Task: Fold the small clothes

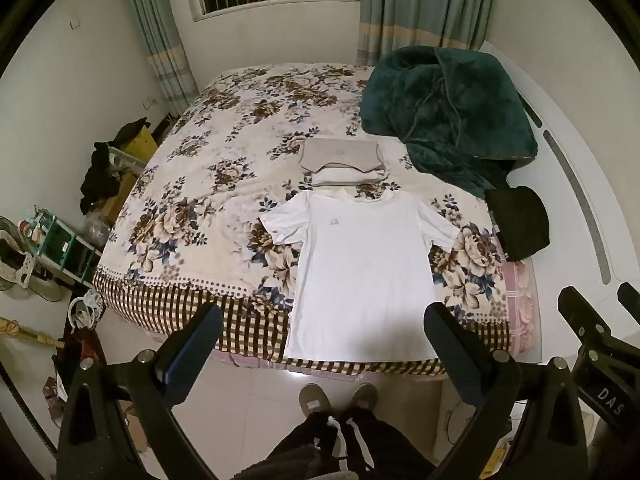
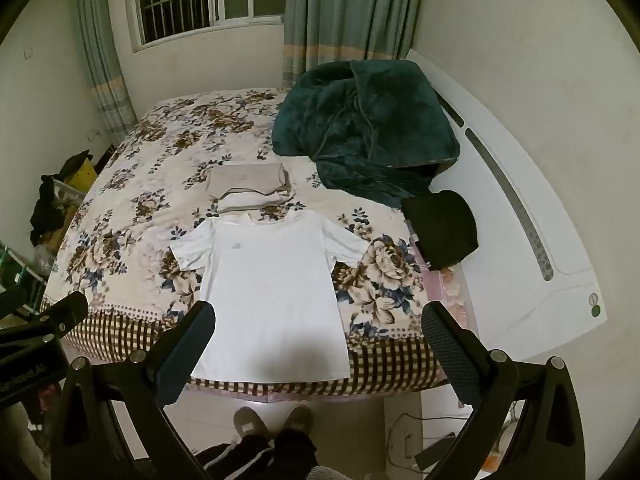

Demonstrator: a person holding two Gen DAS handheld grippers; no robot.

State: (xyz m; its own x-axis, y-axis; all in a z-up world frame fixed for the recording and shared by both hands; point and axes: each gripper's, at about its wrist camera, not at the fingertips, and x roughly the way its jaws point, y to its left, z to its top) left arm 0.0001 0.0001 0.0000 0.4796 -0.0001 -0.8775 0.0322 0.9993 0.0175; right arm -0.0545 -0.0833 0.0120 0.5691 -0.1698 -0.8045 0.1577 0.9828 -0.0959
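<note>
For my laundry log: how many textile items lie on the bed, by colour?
White T-shirt, spread flat: 1
Beige folded clothes: 2
Black folded garment: 1
Dark green blanket: 1
Total: 5

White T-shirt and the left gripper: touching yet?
Apart. In the left wrist view the left gripper hangs open above the floor, short of the white T-shirt spread flat on the bed.

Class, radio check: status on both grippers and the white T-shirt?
Left gripper and right gripper open, empty. White T-shirt flat, unfolded. Nothing blocking.
</note>
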